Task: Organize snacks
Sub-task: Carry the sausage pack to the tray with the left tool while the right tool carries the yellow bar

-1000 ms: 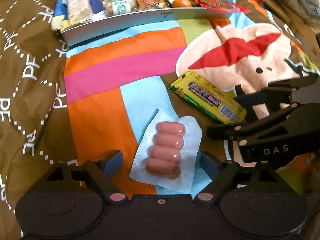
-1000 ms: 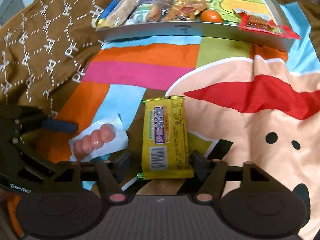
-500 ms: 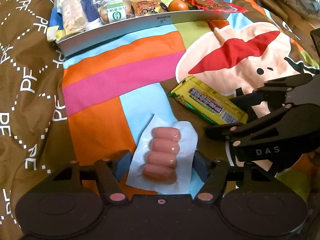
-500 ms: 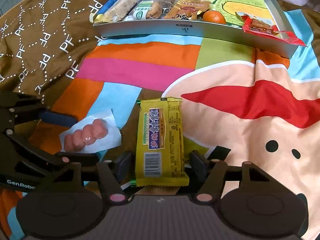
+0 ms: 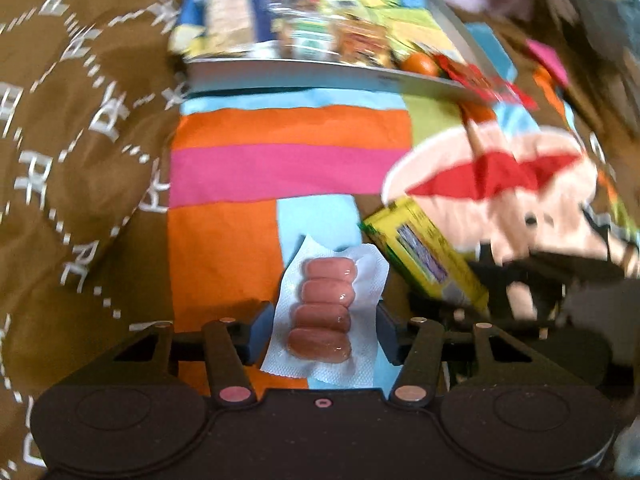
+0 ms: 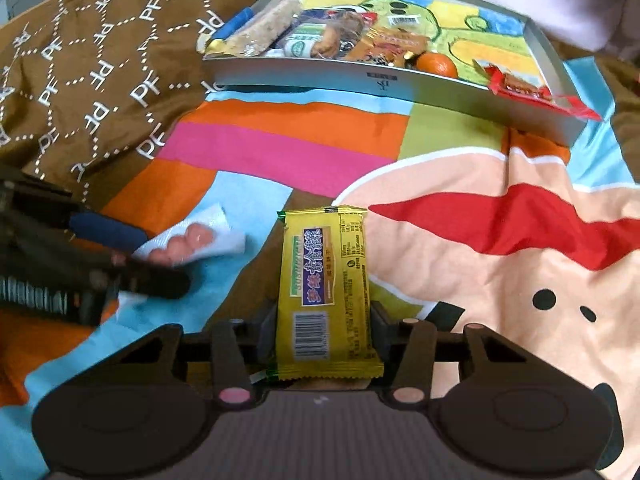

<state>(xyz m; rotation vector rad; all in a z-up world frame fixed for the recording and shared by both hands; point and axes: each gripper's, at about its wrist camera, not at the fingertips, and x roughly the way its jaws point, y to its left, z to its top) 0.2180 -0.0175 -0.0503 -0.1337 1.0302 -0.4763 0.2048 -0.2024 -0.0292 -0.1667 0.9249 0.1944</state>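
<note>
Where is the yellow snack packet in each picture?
Left wrist view: the yellow snack packet lies slanted at centre right, beside the sausage pack that sits between the closing left tongs.
Right wrist view: the yellow snack packet stands lengthwise at bottom centre, between the closing right tongs.
Shared landmark: the grey tray of snacks at the top of both.

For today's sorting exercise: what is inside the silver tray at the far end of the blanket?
The silver tray holds a grain bar, several snack packets, an orange and a red packet overhanging its rim. The near wall hides whatever lies low behind it.
</note>
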